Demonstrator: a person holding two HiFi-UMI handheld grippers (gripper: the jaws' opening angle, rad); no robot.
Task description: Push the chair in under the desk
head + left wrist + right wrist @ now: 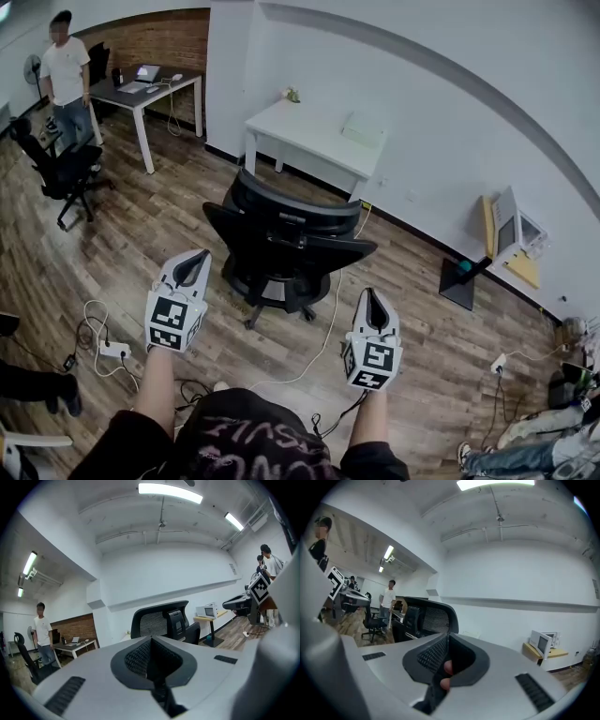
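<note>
A black mesh office chair (286, 239) stands on the wood floor with its back toward me, in front of a white desk (314, 139) set against the white wall. My left gripper (190, 269) is shut and empty, just left of the chair's base and short of its back. My right gripper (373, 309) is also shut and empty, to the right of the chair and a little nearer to me. The chair's backrest (161, 621) shows past the closed jaws in the left gripper view, and the backrest (426, 616) appears again in the right gripper view.
A second black chair (58, 169) and a standing person (67, 80) are at the far left by another desk (150, 89). Cables and a power strip (112, 350) lie on the floor at my left. A small stand with a microwave (514, 234) sits at the right wall.
</note>
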